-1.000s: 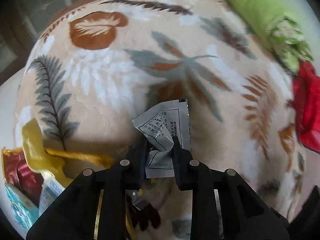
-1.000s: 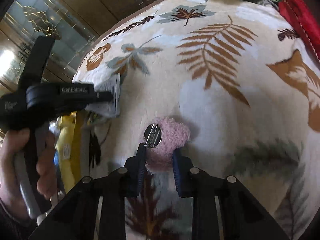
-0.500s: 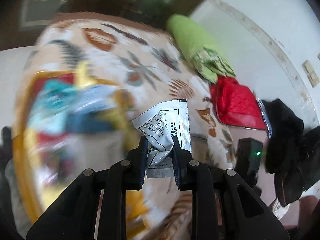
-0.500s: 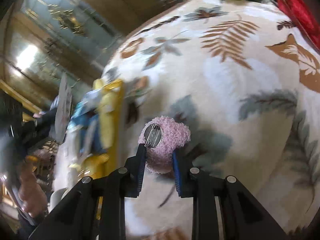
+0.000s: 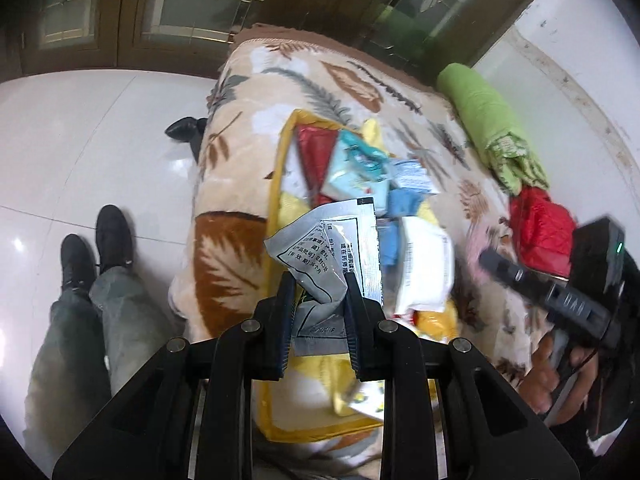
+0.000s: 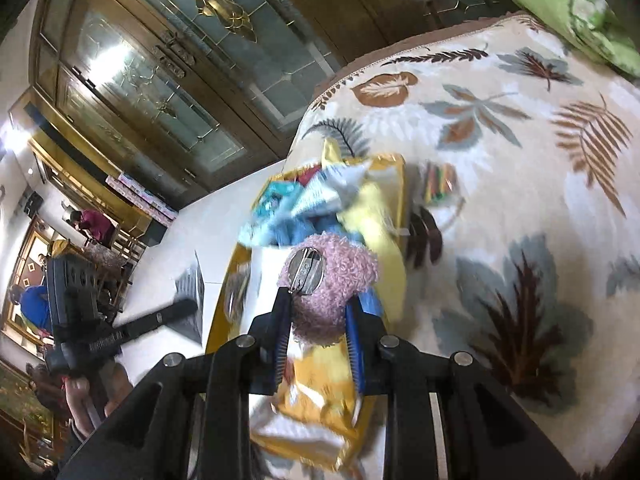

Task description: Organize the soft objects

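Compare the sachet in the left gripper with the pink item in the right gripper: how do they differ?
The sachet is flat, crumpled grey foil with printed text; the pink item is a rounded, fuzzy puff with a metal pin-back. The sachet sticks up well past the fingers; the pink item bulges between them. Both are clamped, left gripper and right gripper, above the yellow tray.

Crumpled silver sachet [image 5: 320, 256] and fuzzy pink brooch [image 6: 332, 280] above yellow tray [image 5: 276, 184].

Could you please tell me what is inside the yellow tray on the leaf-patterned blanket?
The yellow tray holds a loose pile of soft packets: a red one, light blue ones and a white one. Whatever lies beneath them is covered.
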